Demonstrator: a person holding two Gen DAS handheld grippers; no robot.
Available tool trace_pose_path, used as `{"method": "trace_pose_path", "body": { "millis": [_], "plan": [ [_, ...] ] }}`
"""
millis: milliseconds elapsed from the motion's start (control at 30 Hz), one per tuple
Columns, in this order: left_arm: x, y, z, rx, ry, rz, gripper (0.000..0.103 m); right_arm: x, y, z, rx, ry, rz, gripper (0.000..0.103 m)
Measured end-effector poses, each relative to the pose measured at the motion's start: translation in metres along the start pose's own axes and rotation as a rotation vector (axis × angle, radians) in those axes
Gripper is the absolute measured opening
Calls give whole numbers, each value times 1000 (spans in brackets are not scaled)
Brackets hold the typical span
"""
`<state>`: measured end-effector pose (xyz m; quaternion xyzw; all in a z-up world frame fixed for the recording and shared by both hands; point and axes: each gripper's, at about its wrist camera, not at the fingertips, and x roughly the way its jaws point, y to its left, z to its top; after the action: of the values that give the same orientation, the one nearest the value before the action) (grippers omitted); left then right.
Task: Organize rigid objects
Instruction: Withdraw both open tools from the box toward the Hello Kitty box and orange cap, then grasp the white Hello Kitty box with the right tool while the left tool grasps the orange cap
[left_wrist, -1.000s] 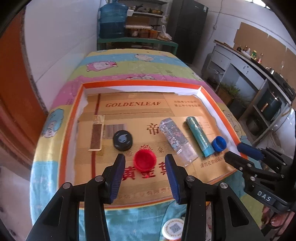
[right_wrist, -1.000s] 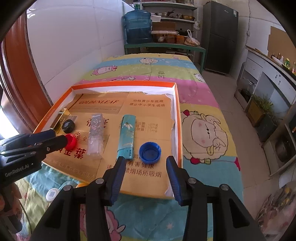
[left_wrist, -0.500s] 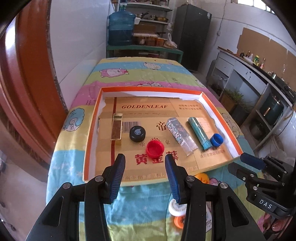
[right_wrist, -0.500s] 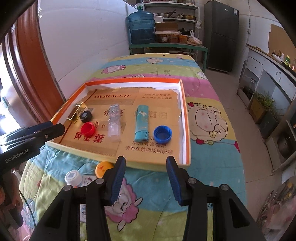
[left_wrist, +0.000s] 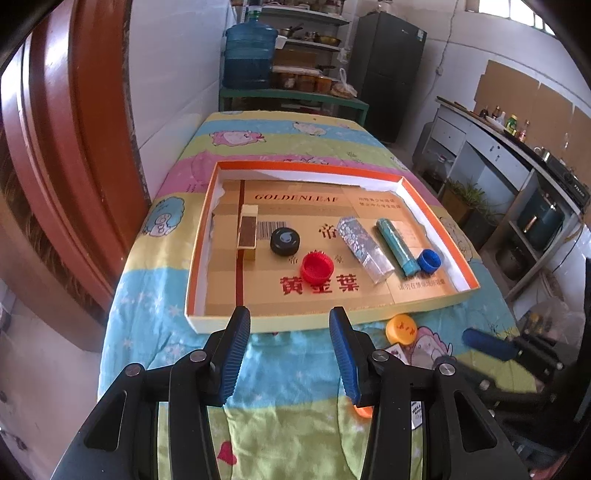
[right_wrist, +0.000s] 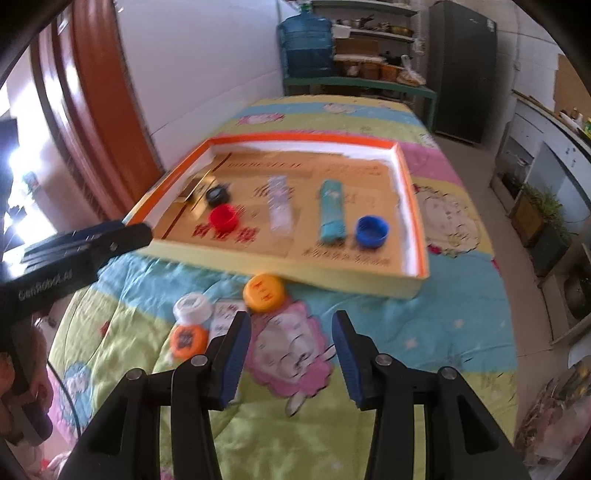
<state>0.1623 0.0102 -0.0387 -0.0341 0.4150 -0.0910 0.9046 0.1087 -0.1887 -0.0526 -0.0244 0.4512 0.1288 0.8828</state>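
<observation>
Jaws parted, empty, on both grippers.

Left wrist view: left gripper (left_wrist: 290, 345) over quilt, short of orange-rimmed tray (left_wrist: 332, 320). Tray holds gold box (left_wrist: 248, 232), black cap (left_wrist: 284, 240), red cap (left_wrist: 317, 266), clear packet (left_wrist: 365, 246), teal tube (left_wrist: 394, 240), blue cap (left_wrist: 428, 260).

Right wrist view: right gripper (right_wrist: 291, 349) near loose yellow cap (right_wrist: 264, 292), white cap (right_wrist: 192, 307), orange cap (right_wrist: 188, 340), card (right_wrist: 226, 318) on quilt. Step, judged: between placements. Next: descend on one loose cap, close, carry into tray.

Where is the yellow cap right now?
The yellow cap lies on the quilt just outside the tray's near wall, beyond the white cap and orange cap.
</observation>
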Motion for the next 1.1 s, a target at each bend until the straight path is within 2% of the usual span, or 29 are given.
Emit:
{"method": "trace_pose_path", "body": {
  "millis": [333, 500, 567, 633, 767, 833, 1033, 1100],
  "plan": [
    [-3, 11, -13, -25, 12, 2, 46, 12, 32, -19, -84, 67, 46, 45],
    [-4, 13, -16, -31, 16, 0, 46, 17, 38, -23, -126, 79, -12, 45],
    [-4, 14, -18, -33, 18, -3, 46, 19, 40, -22, -133, 83, -5, 37],
    [-3, 14, -19, -33, 23, -8, 46, 21, 43, -21, -145, 84, -14, 36],
    [-2, 10, -22, -16, 34, -31, 46, 31, 45, -12, -152, 81, -25, 35],
    [-1, 6, -25, 2, 44, -46, 46, 32, 43, -10, -138, 78, -8, 27],
    [-1, -15, -38, 74, 71, -138, 46, 24, 32, -15, -98, 71, 8, 26],
    [0, -25, -43, 113, 79, -148, 46, 16, 24, -18, -77, 55, -3, 26]
  ]
}}
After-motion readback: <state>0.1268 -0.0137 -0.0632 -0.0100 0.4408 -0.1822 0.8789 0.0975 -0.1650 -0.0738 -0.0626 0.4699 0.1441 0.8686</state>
